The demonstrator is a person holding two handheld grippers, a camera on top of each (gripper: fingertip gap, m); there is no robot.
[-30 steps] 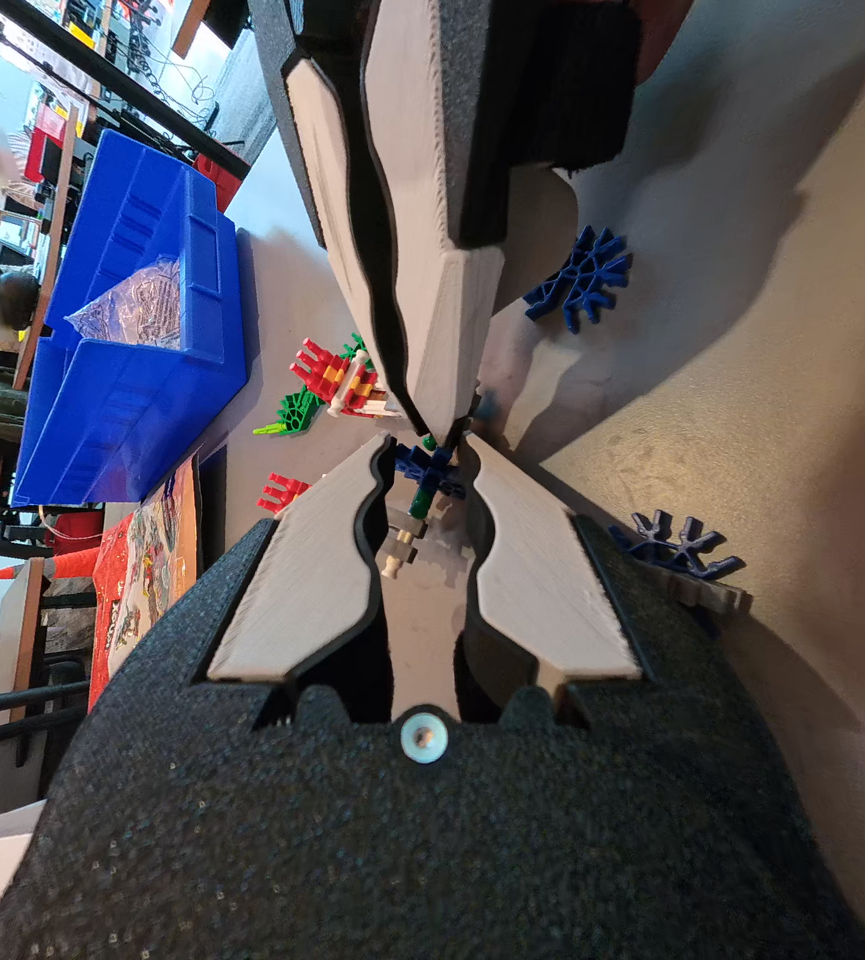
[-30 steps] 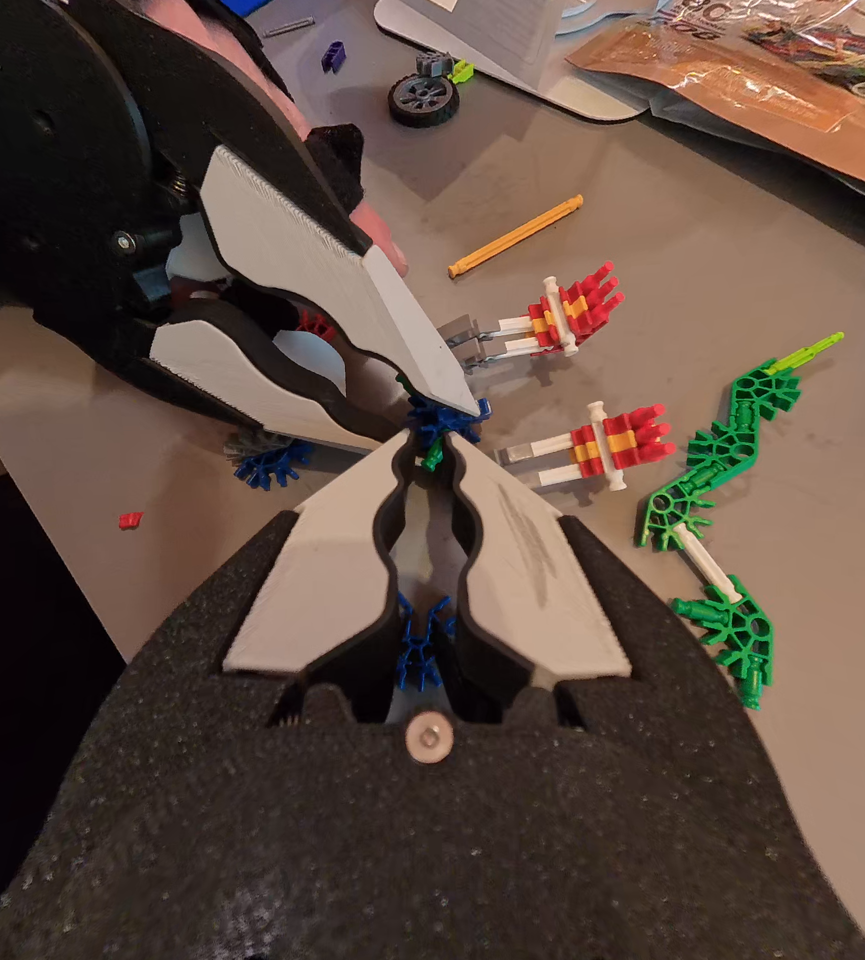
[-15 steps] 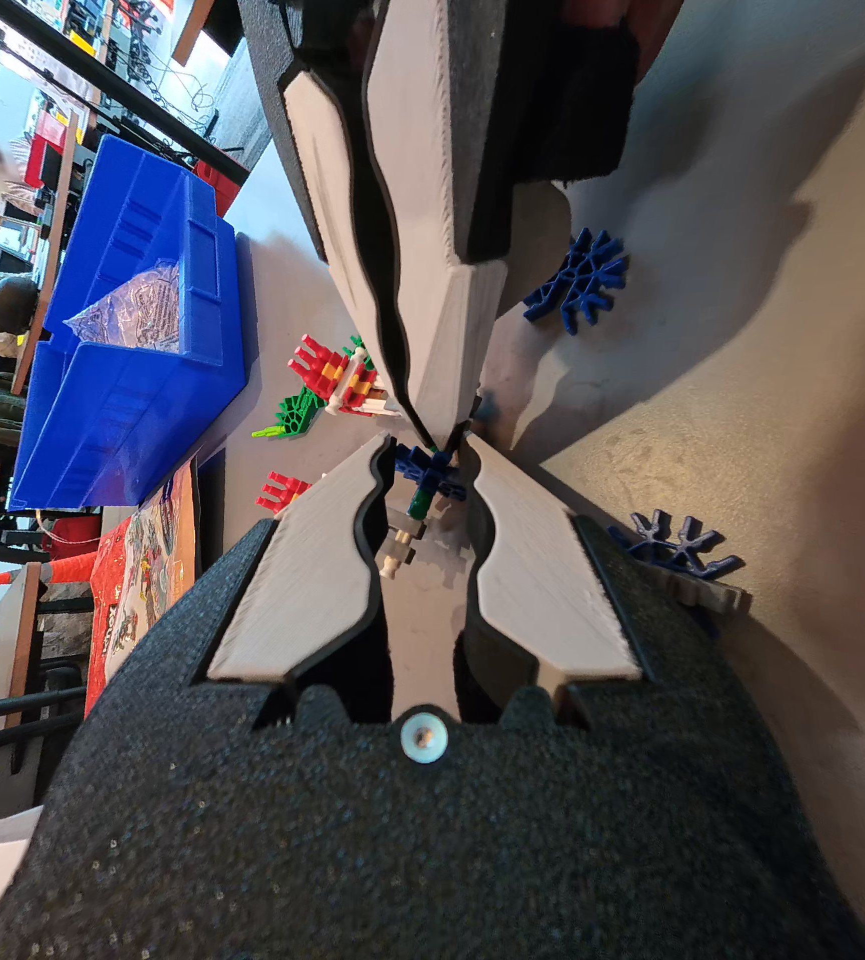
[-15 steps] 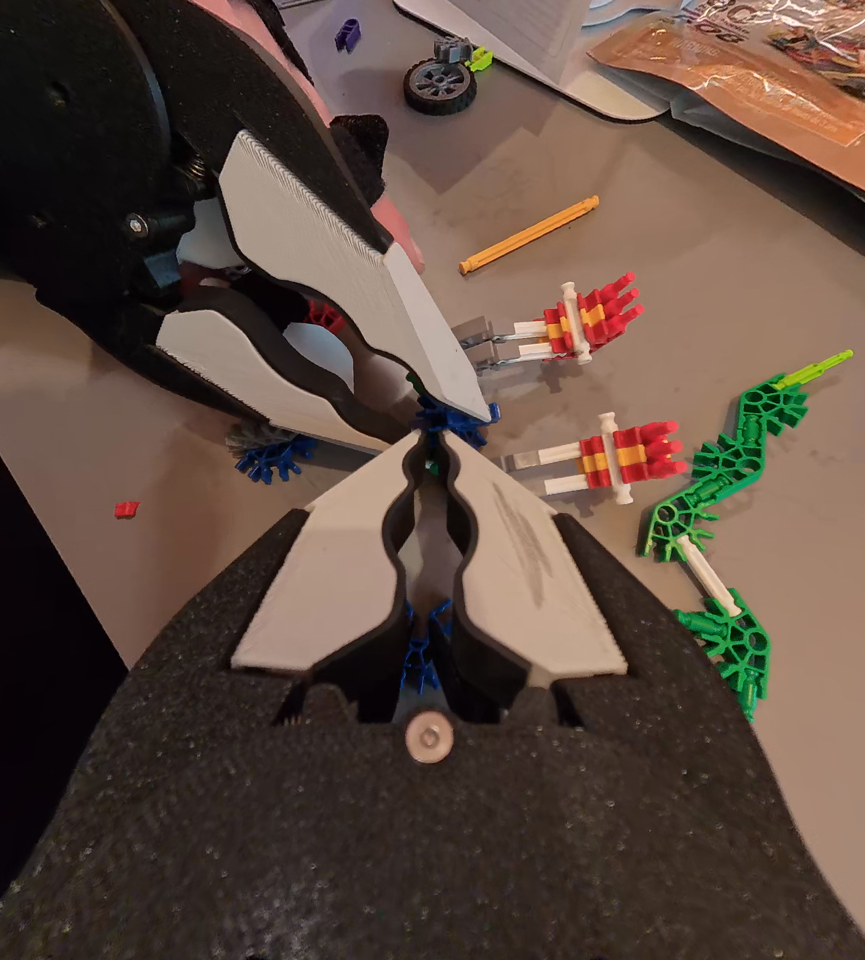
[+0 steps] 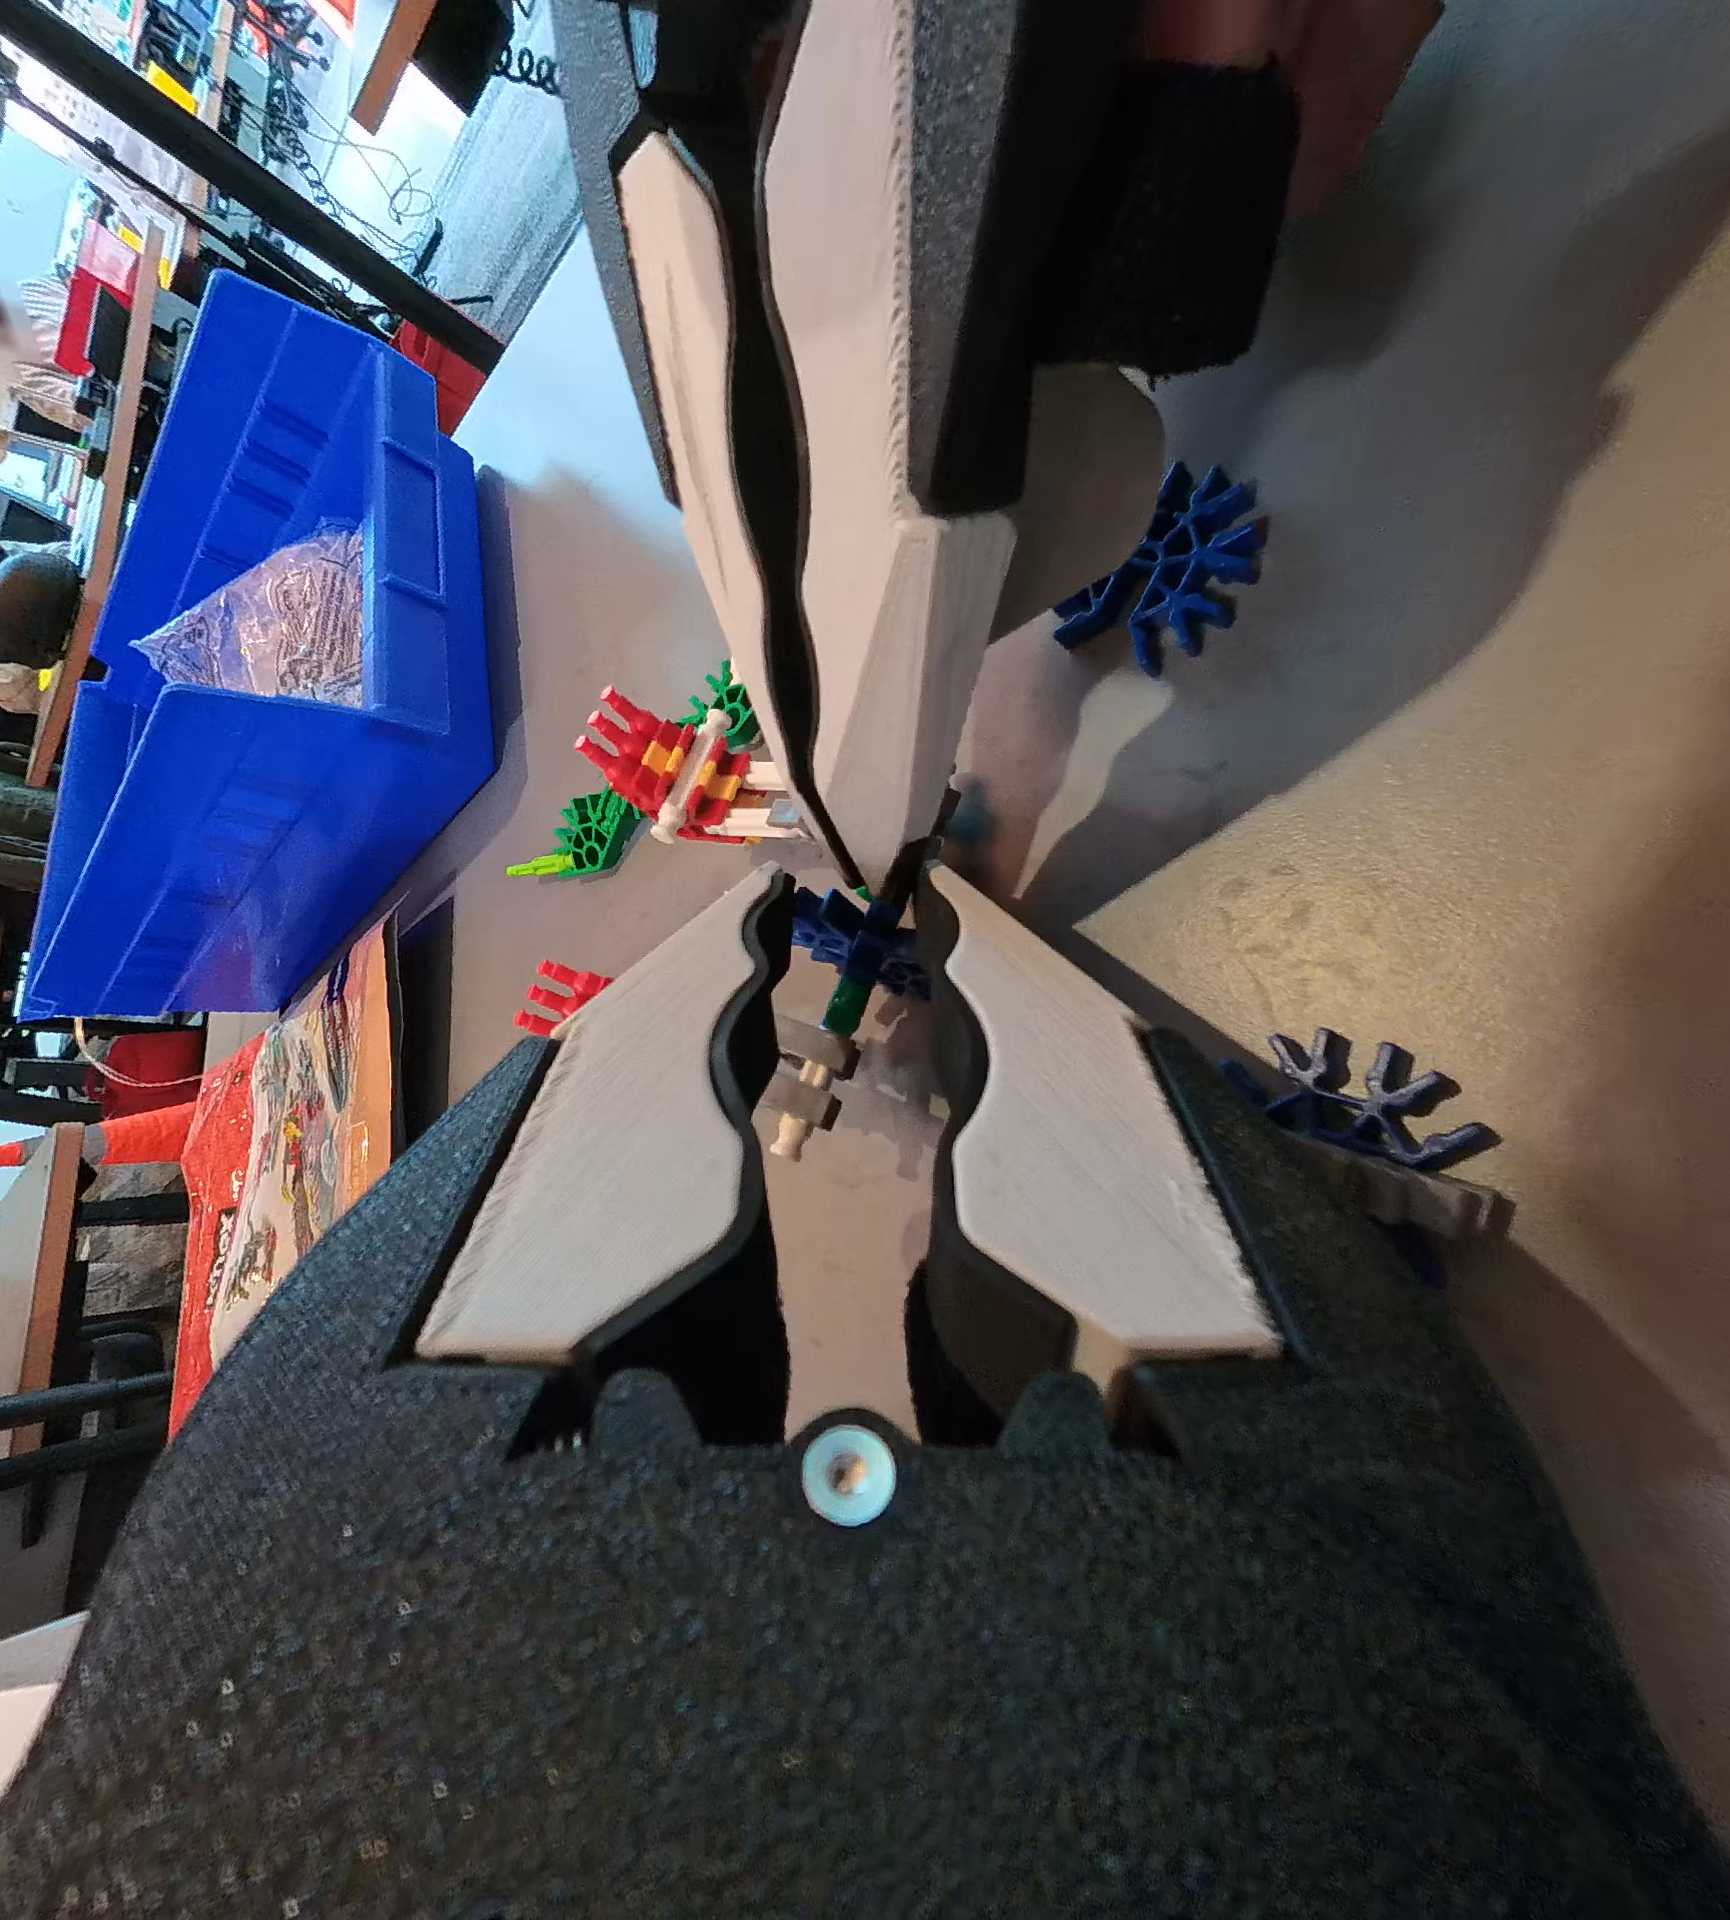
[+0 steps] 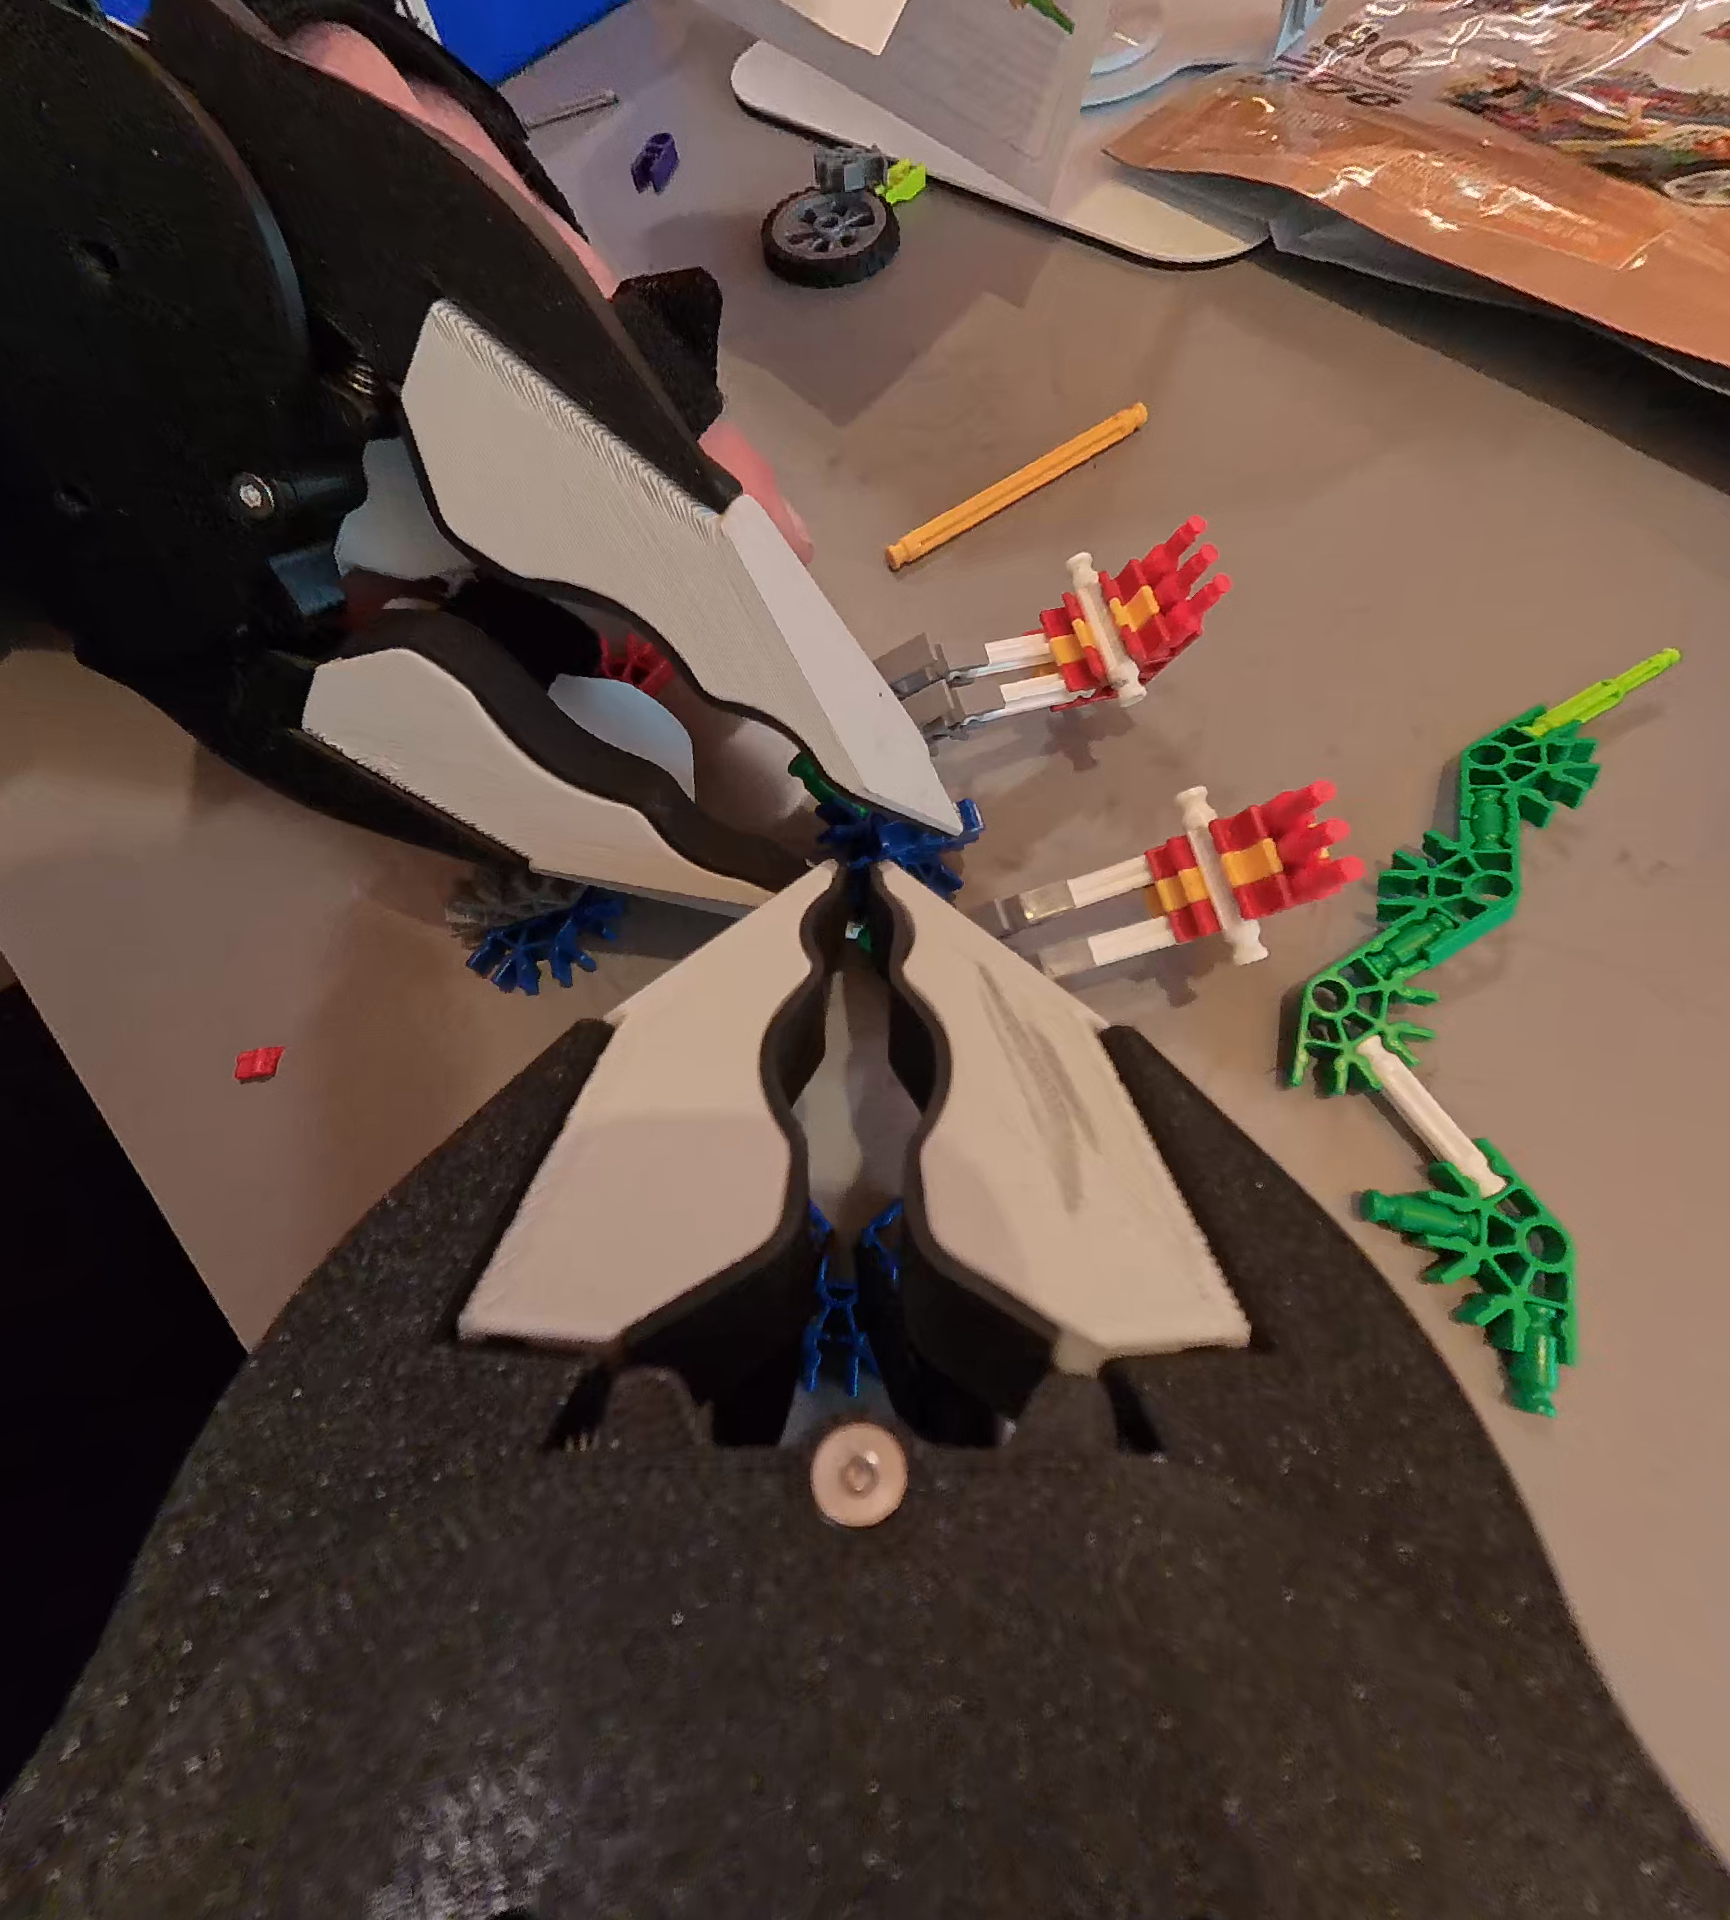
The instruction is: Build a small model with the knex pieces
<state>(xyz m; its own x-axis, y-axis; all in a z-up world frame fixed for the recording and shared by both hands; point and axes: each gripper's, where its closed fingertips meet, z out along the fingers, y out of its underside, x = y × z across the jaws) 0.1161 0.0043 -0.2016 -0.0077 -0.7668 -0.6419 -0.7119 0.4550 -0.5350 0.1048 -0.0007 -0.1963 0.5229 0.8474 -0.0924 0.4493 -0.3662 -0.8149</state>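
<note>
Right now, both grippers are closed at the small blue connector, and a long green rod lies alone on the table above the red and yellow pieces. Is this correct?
Not quite: the long rod lying alone is yellow-orange, not green, as the right wrist view shows. The rest holds: the left gripper and right gripper both close at the small blue connector, and the rod lies above the red and yellow pieces on the table.

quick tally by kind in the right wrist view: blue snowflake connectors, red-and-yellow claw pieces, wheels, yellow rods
blue snowflake connectors: 3
red-and-yellow claw pieces: 2
wheel: 1
yellow rod: 1
total: 7
</note>
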